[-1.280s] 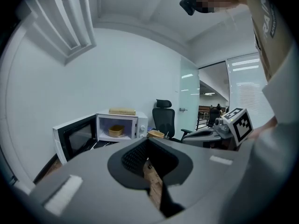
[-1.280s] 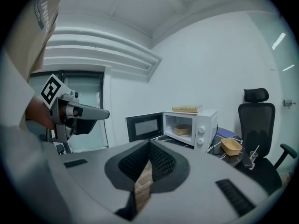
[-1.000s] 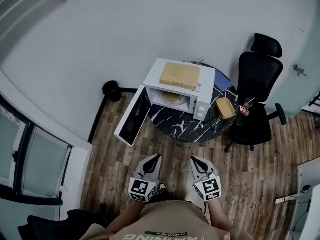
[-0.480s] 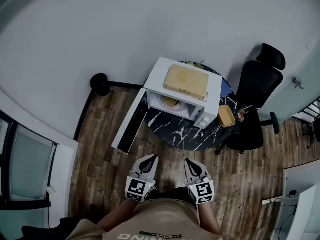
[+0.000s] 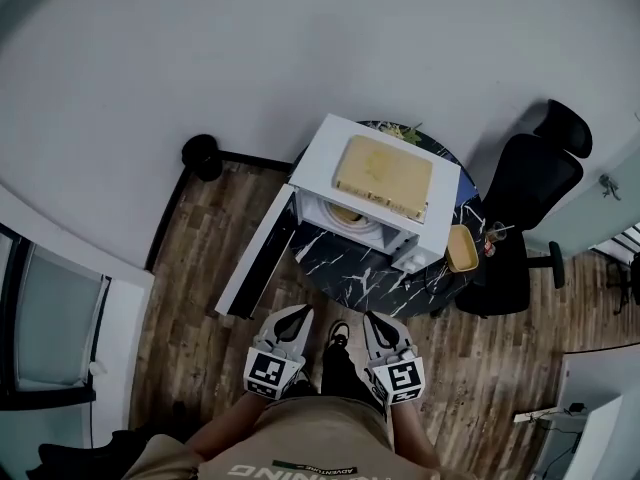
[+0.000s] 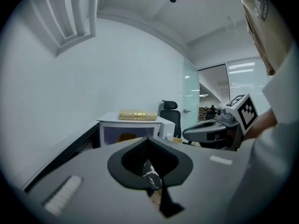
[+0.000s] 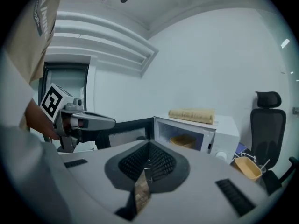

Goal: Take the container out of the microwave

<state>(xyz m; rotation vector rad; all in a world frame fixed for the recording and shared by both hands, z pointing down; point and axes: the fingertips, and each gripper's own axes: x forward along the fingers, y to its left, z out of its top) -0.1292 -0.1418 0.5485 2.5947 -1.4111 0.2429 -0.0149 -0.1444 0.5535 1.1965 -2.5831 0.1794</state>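
Observation:
A white microwave (image 5: pixel 436 204) stands on a round dark marble table (image 5: pixel 352 276) with its door (image 5: pixel 253 267) swung open to the left. A yellow container (image 5: pixel 345 214) sits inside the cavity; the gripper views show the container (image 6: pixel 126 136) (image 7: pixel 183 140) too. My left gripper (image 5: pixel 296 315) and right gripper (image 5: pixel 372 319) are held side by side close to my body, well short of the table. In both gripper views the jaws meet at the tip, left gripper (image 6: pixel 148 142) and right gripper (image 7: pixel 149 146), with nothing between them.
A flat yellow slab (image 5: pixel 383 176) lies on top of the microwave. A second yellow container (image 5: pixel 461 249) sits on the table's right edge. A black office chair (image 5: pixel 525 203) stands to the right and a black round base (image 5: pixel 201 155) by the wall. The floor is wood plank.
The view has shifted, so the microwave and table now sit a little further right and lower. Both grippers stay shut near my body and have drawn slightly closer together.

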